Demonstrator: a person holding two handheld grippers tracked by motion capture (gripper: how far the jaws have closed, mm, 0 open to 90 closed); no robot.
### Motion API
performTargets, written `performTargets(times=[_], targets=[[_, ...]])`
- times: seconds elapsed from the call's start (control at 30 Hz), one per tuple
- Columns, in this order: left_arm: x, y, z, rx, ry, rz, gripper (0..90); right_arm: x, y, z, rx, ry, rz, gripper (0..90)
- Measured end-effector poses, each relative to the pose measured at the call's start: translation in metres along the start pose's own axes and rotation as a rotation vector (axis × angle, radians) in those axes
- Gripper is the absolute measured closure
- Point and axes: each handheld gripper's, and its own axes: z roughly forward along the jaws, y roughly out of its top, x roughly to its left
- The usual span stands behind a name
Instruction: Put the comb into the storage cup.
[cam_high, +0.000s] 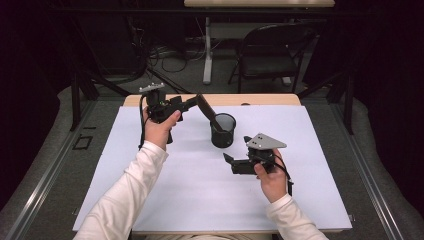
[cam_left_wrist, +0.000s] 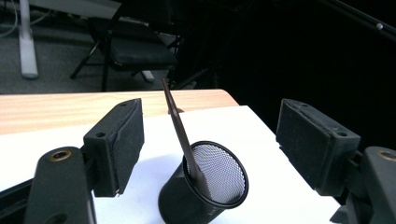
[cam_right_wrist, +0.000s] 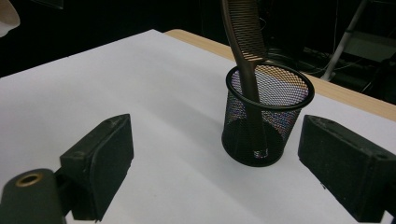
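Standing a brown comb (cam_right_wrist: 246, 51) in the mesh cup (cam_right_wrist: 267, 116) mid-surface | left tool (cam_high: 192, 103) spread beside its top, right tool (cam_high: 235, 150) spread, empty | we judge it light, stiff, slick; grip the spine.

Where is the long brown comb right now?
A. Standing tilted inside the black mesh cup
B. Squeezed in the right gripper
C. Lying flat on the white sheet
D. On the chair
A: the long brown plastic comb leans on the rim of the round black wire-mesh cup, its lower end inside.
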Motion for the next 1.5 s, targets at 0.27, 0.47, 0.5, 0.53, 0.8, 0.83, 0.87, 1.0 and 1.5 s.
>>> performTargets(times=[0.27, 0.47, 0.5, 0.53, 0.8, 0.83, 0.87, 1.0, 1.5], targets=[[-0.005, -0.002, -0.008, 0.022, -0.002, 0.049, 16.3, 0.000, 0.000, 0.000, 0.000, -0.002, -0.001, 10.3], [-0.009, -0.005, -0.015, 0.041, -0.025, 0.100, 16.0, 0.000, 0.000, 0.000, 0.000, -0.001, -0.003, 10.3], [-0.010, -0.006, -0.016, 0.042, -0.031, 0.118, 16.0, 0.000, 0.000, 0.000, 0.000, 0.000, -0.002, 10.3], [-0.012, -0.006, -0.018, 0.046, -0.035, 0.137, 16.0, 0.000, 0.000, 0.000, 0.000, -0.001, -0.002, 10.3], [-0.020, -0.012, -0.027, 0.091, -0.063, 0.244, 16.0, 0.001, 0.000, 0.000, 0.001, -0.001, -0.003, 10.3], [-0.020, -0.013, -0.028, 0.094, -0.069, 0.254, 16.0, 0.001, 0.000, 0.000, 0.001, 0.000, -0.002, 10.3], [-0.021, -0.014, -0.029, 0.097, -0.077, 0.264, 16.0, 0.000, 0.000, 0.000, 0.000, 0.000, -0.004, 10.3], [-0.021, -0.019, -0.034, 0.112, -0.091, 0.305, 16.0, 0.000, 0.000, 0.000, 0.000, -0.002, -0.001, 10.3], [-0.014, -0.035, -0.060, 0.114, -0.093, 0.365, 16.0, 0.000, 0.000, -0.001, -0.001, -0.003, 0.003, 10.4]])
